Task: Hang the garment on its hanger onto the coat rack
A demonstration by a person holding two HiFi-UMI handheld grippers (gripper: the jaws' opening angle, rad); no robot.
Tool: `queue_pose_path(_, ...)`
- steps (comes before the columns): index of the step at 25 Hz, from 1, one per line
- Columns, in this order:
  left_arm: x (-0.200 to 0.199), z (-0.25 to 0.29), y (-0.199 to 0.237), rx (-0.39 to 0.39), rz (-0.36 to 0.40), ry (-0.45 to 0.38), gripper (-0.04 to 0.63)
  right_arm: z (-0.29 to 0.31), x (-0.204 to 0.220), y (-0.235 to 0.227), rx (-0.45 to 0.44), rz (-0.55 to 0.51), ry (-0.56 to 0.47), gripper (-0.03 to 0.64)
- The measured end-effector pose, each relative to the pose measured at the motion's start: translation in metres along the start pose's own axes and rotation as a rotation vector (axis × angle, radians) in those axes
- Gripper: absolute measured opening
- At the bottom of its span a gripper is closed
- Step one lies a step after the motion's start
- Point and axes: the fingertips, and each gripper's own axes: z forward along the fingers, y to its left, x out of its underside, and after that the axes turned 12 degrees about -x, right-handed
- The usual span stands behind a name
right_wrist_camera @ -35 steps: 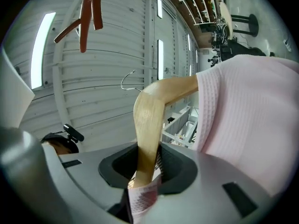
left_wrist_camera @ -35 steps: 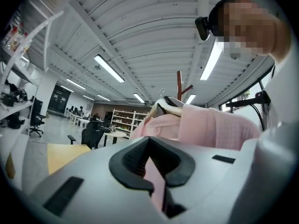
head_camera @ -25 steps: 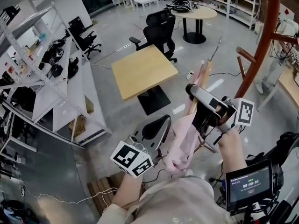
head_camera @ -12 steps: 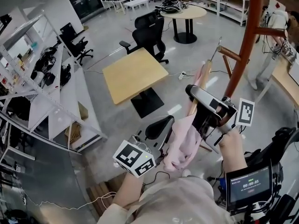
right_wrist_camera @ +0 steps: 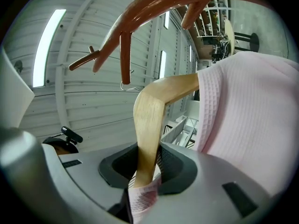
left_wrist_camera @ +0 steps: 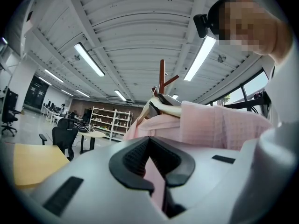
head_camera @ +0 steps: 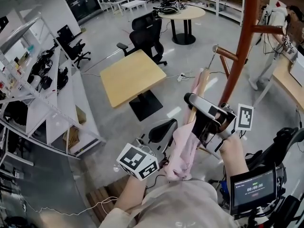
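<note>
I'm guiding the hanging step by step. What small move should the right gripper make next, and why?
Probably raise the right gripper slightly toward the coat rack: it is shut on the wooden hanger, whose metal hook sits near a peg but not over it, while the left gripper holds the pink garment.

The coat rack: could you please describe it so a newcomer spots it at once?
Look right of the square wooden table, beyond the pink garment. The coat rack is the tall pole there, the only reddish-brown thing nearby, with pegs branching off.
</note>
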Motion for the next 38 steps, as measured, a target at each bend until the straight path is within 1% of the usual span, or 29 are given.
queue_pose_path(9, 0.013, 0.003, 0.002, -0.004, -0.017, 0.017, 0.006, -0.020, -0.005, -0.006, 0.010, -0.009, -0.037, 0.104)
queue_pose_path(18, 0.025, 0.014, -0.005, 0.030, -0.027, 0.034, 0.006, -0.056, -0.023, -0.021, 0.095, -0.055, -0.100, 0.104)
queue_pose_path(25, 0.037, 0.026, -0.013, 0.070, -0.040, 0.055, 0.006, -0.079, -0.033, -0.026, 0.161, -0.131, -0.121, 0.106)
queue_pose_path(30, 0.048, 0.035, -0.017, 0.095, -0.053, 0.069, 0.006, -0.091, -0.039, -0.026, 0.173, -0.167, -0.143, 0.106)
queue_pose_path(34, 0.051, 0.042, -0.022, 0.124, -0.066, 0.072, 0.006, -0.102, -0.044, -0.025, 0.234, -0.235, -0.144, 0.107)
queue_pose_path(38, 0.055, 0.046, -0.028, 0.141, -0.072, 0.086, 0.006, -0.118, -0.057, -0.014, 0.329, -0.375, -0.158, 0.107)
